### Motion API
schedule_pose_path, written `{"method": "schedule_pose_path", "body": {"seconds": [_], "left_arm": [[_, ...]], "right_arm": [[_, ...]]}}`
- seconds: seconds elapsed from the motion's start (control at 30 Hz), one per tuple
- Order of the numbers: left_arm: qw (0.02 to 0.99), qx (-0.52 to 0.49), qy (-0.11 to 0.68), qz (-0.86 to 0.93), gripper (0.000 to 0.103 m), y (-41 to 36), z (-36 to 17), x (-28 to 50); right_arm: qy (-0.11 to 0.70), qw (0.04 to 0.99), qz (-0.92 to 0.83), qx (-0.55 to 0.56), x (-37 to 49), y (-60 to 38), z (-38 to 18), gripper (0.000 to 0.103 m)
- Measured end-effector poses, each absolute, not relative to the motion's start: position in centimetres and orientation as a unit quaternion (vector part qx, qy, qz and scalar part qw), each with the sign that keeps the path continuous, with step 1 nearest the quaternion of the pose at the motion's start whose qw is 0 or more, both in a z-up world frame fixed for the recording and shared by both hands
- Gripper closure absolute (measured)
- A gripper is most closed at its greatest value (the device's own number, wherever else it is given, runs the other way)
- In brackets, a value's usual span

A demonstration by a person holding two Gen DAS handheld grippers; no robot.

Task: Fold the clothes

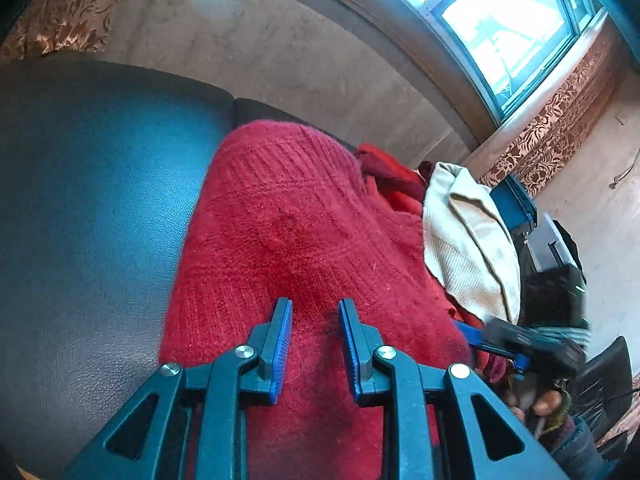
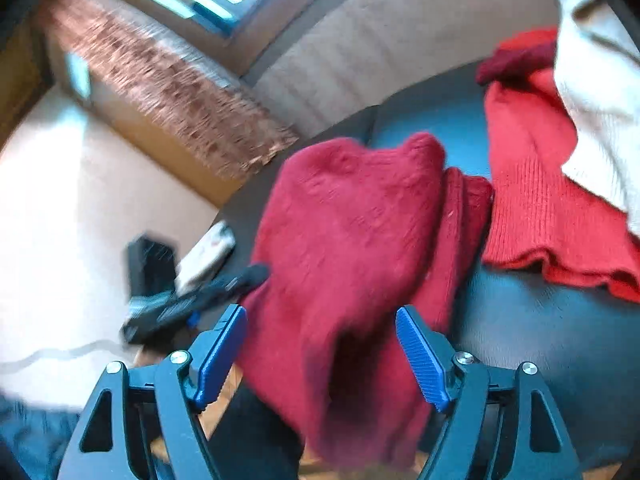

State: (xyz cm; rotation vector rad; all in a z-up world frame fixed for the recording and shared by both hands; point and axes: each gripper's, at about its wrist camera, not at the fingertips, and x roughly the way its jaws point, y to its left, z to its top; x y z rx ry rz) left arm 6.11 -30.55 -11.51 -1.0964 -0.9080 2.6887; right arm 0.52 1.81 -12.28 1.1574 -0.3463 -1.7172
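A fuzzy dark red knit sweater (image 1: pixel 304 240) lies bunched on a dark leather seat (image 1: pixel 88 208). My left gripper (image 1: pixel 315 312) hovers just over its near part, jaws partly open with nothing between the blue pads. In the right wrist view the same sweater (image 2: pixel 352 232) hangs over the seat's front edge. My right gripper (image 2: pixel 320 320) is wide open, one finger on each side of the cloth, not clamping it. The left gripper shows blurred at the sweater's left edge (image 2: pixel 196 304). The right gripper shows at the right (image 1: pixel 516 344).
A brighter red knit garment (image 2: pixel 536 200) and a cream corduroy garment (image 1: pixel 468 240) lie further along the seat (image 2: pixel 540 340). A beige seat back (image 1: pixel 280 48) and a window (image 1: pixel 500 20) are behind. A phone-like object (image 2: pixel 206 256) lies at the seat's edge.
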Motion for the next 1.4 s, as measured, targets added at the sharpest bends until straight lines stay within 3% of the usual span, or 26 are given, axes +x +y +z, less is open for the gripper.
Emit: {"method": "schedule_pose_path", "body": {"seconds": [0.33,0.37,0.4,0.43,0.5,0.67,0.77,0.97,1.07,1.13,1.17,1.2,1.3,1.4], "left_arm": [[0.069,-0.342,-0.296,0.889,0.079,-31.0,-11.4,7.1],[0.07,-0.34,-0.296,0.89,0.079,-31.0,-11.4,7.2],[0.072,-0.339,-0.297,0.89,0.079,-31.0,-11.3,7.3],[0.073,-0.337,-0.297,0.89,0.079,-31.0,-11.3,7.4],[0.076,-0.334,-0.298,0.891,0.079,-31.1,-11.2,7.6],[0.084,-0.325,-0.281,0.899,0.079,-30.5,-10.6,8.0],[0.088,-0.332,-0.269,0.9,0.078,-29.9,-10.6,7.7],[0.086,-0.345,-0.235,0.905,0.078,-27.9,-10.3,6.4],[0.098,-0.337,-0.243,0.904,0.078,-27.0,-9.5,5.1],[0.122,-0.344,-0.238,0.9,0.078,-25.5,-9.3,4.2],[0.135,-0.352,-0.229,0.897,0.078,-24.5,-9.4,3.9],[0.152,-0.366,-0.203,0.895,0.078,-22.6,-9.6,3.3],[0.17,-0.394,-0.146,0.891,0.078,-19.0,-10.9,2.6],[0.179,-0.399,-0.152,0.886,0.078,-18.3,-11.9,2.6]], "right_arm": [[-0.173,0.428,-0.741,0.487,-3.1,1.0,-14.1,0.025],[-0.163,0.425,-0.745,0.488,-3.2,0.5,-14.1,0.03],[-0.145,0.42,-0.75,0.491,-3.3,-0.2,-14.0,0.052],[-0.126,0.414,-0.754,0.495,-3.3,-0.9,-14.2,0.067],[-0.082,0.413,-0.766,0.487,-3.1,-2.2,-13.3,0.082],[-0.03,0.418,-0.813,0.403,-1.1,-0.5,-7.2,0.088],[-0.014,0.374,-0.823,0.427,-1.3,1.7,-9.4,0.094],[-0.101,0.348,-0.805,0.47,-2.6,4.7,-15.8,0.093],[-0.079,0.353,-0.811,0.46,-2.5,4.3,-15.5,0.093],[-0.079,0.355,-0.81,0.46,-2.8,4.4,-15.6,0.088],[-0.085,0.351,-0.809,0.463,-3.0,4.7,-15.7,0.075],[-0.091,0.349,-0.807,0.467,-3.3,5.0,-15.8,0.069],[-0.102,0.355,-0.803,0.469,-3.9,6.0,-14.6,0.063],[-0.1,0.37,-0.811,0.442,-3.9,6.6,-12.0,0.063]]}}
